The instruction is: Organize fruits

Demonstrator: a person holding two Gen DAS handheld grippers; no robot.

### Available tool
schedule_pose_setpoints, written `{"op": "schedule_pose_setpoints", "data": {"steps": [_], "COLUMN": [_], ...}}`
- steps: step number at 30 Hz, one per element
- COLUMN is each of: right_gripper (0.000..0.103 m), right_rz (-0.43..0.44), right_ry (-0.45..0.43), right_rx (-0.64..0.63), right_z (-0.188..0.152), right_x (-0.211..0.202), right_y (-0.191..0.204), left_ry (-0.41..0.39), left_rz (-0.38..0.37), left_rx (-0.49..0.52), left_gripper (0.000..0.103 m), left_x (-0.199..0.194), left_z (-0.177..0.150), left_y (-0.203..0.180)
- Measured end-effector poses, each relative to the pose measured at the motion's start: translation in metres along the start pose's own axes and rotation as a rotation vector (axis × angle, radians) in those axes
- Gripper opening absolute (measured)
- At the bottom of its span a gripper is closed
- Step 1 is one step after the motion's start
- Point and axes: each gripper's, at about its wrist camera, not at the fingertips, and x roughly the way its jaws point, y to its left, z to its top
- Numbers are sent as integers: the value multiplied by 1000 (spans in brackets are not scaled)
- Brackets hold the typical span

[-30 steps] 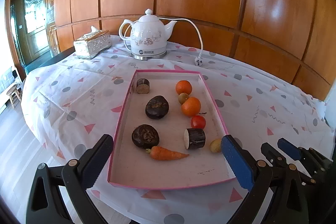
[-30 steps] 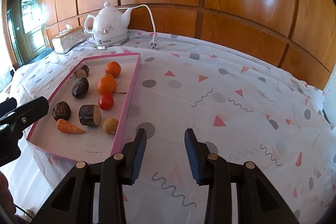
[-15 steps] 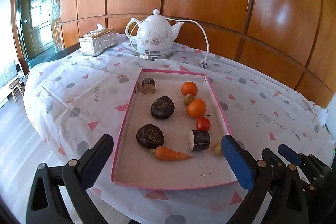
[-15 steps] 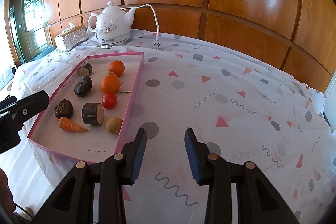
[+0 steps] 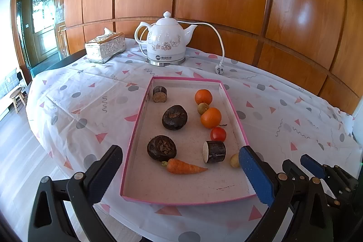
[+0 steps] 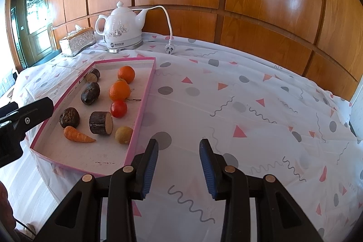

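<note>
Patterned tablecloth carries the pink tray holding all fruits. Left gripper gapes wide, right gripper stands parted; both empty. Recommend descending squarely over one fruit, avoiding neighbours.

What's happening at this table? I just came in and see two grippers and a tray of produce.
A person holds a gripper in each hand at the near edge of the table, and neither grips anything. The left gripper is wide open in front of the pink tray, which holds two oranges, a tomato, a carrot and several dark pieces. The right gripper is open over bare tablecloth beside the tray. No fruit has been picked up yet.
</note>
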Motion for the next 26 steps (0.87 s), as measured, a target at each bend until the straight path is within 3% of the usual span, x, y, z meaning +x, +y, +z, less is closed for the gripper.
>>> {"op": "schedule_pose_setpoints", "data": {"steps": [26], "right_gripper": [38], "right_rz": [1], "right_ry": [14], "right_rx": [10], "right_z": [-3], "right_x": [3], "right_y": [-5], "left_ry": [-8], "left_rz": [-15], "left_rx": [5], "left_gripper": [103], "left_x": [-1], "left_z": [1], "left_y": [-2]}}
